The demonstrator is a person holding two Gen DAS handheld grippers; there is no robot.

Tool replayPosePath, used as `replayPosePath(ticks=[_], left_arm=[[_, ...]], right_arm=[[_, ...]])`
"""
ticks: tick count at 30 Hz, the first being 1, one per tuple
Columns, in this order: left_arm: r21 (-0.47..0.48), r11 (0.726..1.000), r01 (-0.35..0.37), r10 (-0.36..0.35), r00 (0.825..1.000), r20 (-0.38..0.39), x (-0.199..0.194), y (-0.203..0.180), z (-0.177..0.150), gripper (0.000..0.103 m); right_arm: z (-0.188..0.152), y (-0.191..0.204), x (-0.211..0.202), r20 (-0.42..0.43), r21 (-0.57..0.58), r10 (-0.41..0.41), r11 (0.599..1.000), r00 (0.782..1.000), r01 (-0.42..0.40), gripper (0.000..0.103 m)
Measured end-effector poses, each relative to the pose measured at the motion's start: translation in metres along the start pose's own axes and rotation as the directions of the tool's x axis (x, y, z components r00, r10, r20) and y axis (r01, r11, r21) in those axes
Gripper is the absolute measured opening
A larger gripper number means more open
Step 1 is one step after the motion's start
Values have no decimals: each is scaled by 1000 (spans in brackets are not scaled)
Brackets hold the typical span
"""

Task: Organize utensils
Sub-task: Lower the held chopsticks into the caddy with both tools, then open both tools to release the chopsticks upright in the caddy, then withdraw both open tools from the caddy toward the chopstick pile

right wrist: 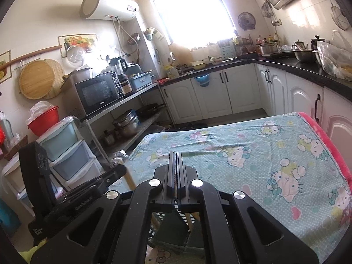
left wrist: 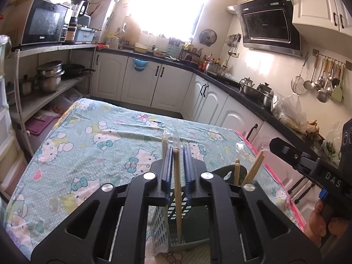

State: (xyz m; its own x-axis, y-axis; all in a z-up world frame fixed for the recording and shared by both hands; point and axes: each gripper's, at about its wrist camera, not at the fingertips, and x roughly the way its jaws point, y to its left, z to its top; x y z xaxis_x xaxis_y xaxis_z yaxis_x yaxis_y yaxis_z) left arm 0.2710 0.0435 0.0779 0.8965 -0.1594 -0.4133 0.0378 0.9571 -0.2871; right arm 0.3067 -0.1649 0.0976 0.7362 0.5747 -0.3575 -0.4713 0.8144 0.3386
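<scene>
My left gripper [left wrist: 176, 148] points over the table, its blue pads a little apart. A wooden chopstick [left wrist: 178, 198] stands upright between them, with a thin gap showing on each side. Its lower end goes down into a green slotted utensil holder [left wrist: 160, 224] right below the gripper. More chopsticks [left wrist: 253, 169] stand in the holder's right part. Another stick in a clear wrapper [left wrist: 164, 145] rises just left of the left finger. My right gripper [right wrist: 176, 154] is shut with nothing in it and hovers above the same holder [right wrist: 169, 228]. It also shows at the right of the left wrist view, the right gripper [left wrist: 308, 165] held by a hand [left wrist: 319, 220].
The table wears a teal cartoon-cat cloth [left wrist: 99, 136] with a pink edge [right wrist: 330, 145] on the right. White cabinets [left wrist: 167, 83] and a black counter with pots [left wrist: 255, 88] wrap around behind. A shelf with a microwave [left wrist: 44, 22] stands at the left, plastic drawers [right wrist: 66, 149] near it.
</scene>
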Motion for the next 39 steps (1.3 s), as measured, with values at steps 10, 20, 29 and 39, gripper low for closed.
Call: replayPosePath(ticks=[10,20,29,39], left_arm=[[-39,999,4,-5,1000,-8,-12,11,-3,30],[-68,998,-4,1,999,-42,-22,20,-11,44],[-92,996,-1,-4,998,-62,-31,24,-20,57],[-104,995,10,-17,998,-67,-49,28,-31,83]], right_arm=[[-4,-9,-2,-17,24,-19,1000,1000,20,12],[-12,-13,-6,-39,36,-31,999,999,33,25],[-20,-13,-16,-46,22,-54,998,997,55,35],[-30,-9,-32,-46,-14,-67,998,997,66,51]])
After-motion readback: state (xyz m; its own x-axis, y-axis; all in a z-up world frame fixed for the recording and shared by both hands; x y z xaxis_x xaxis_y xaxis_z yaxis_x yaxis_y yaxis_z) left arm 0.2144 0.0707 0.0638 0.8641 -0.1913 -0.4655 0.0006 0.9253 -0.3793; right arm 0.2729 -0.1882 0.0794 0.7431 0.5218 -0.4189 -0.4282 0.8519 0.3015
